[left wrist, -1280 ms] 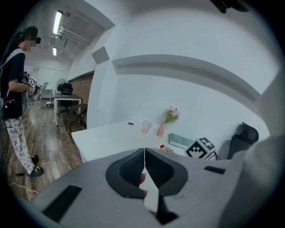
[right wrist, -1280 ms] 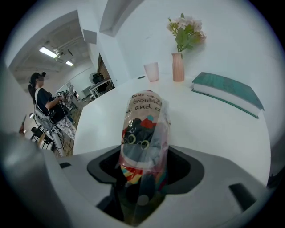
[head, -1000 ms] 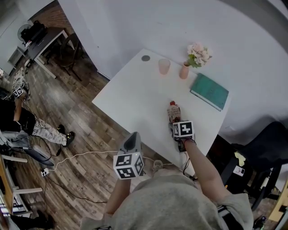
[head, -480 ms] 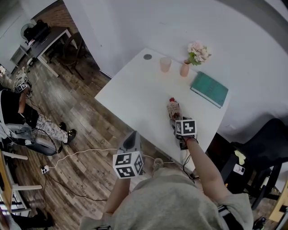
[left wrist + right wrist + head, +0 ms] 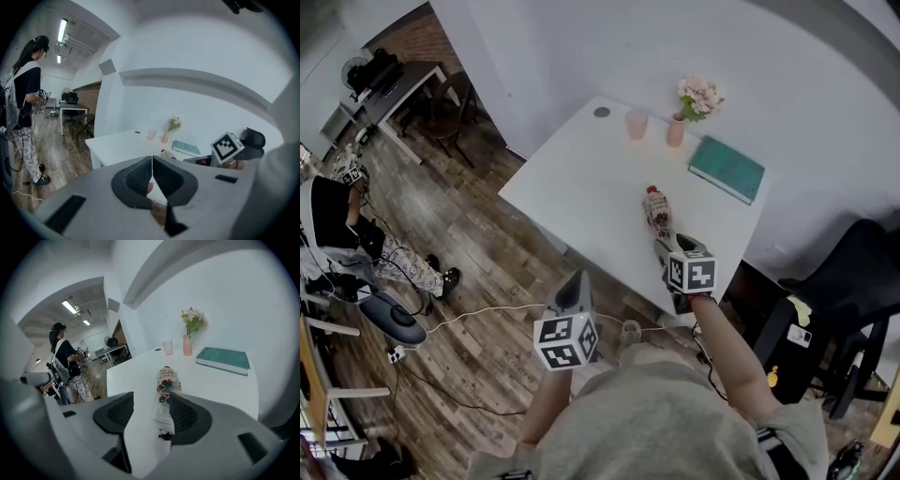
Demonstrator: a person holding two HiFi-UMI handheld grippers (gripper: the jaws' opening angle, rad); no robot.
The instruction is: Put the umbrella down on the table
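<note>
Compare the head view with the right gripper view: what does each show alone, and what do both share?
Head view only: the marker cube on the right hand-held gripper, the wearer's grey top. Right gripper view only: its jaws, apart and closing, with the umbrella's near end loose between them. Both: the umbrella lying on the white table, teal book, pink cup, flower vase.

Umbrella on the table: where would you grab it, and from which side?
Probably grip the umbrella by its slim pale end, coming from the person's edge of the table. It lies flat with that end pointing that way; the patterned canopy is bulkier.
</note>
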